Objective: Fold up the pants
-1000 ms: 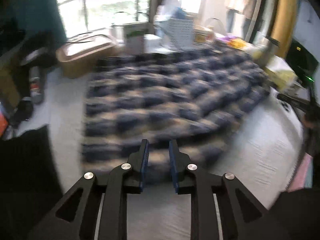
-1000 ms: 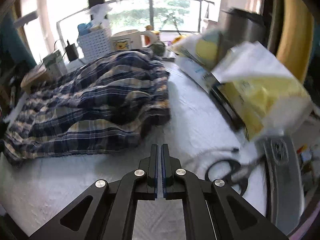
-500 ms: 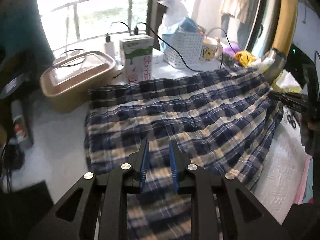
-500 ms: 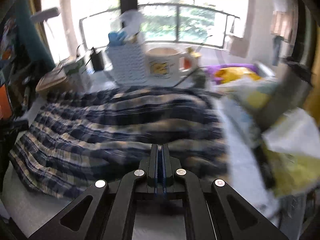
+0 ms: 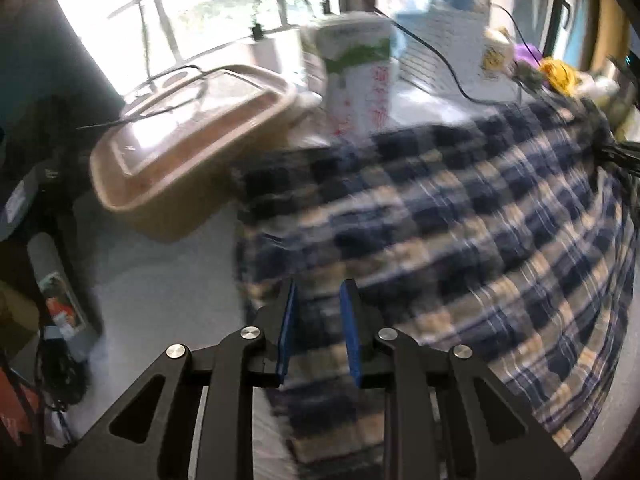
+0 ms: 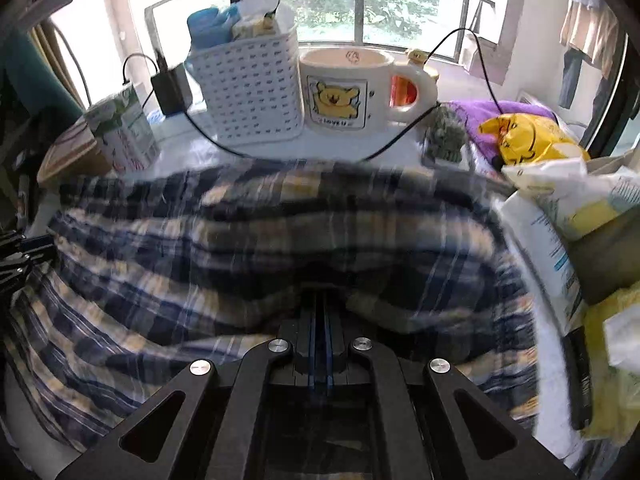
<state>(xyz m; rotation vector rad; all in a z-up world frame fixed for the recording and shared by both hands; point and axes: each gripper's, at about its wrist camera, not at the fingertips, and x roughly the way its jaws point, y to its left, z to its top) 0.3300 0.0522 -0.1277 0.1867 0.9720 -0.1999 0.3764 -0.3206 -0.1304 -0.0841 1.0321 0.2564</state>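
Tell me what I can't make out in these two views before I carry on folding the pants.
- Left gripper: motion blur hides whether its pads press the pants.
- Right gripper: fingertips buried under cloth in the right wrist view.
- Pants' near hem: cut off by the frame edge, both views.
- Carton print: blurred.

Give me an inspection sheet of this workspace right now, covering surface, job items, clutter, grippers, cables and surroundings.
Surface: white table, mostly covered.
Job's things: plaid pants spread across the table, rumpled, blurred.
Clutter: brown lidded container, carton, white basket, bear mug, yellow bag, paper packages.
Grippers: left gripper over the pants, jaws slightly apart, grip unclear; right gripper shut, pants edge draped over its tip.
Cables: black cable crossing behind the pants; charger plugged in.
Surroundings: window with railing, daylight.
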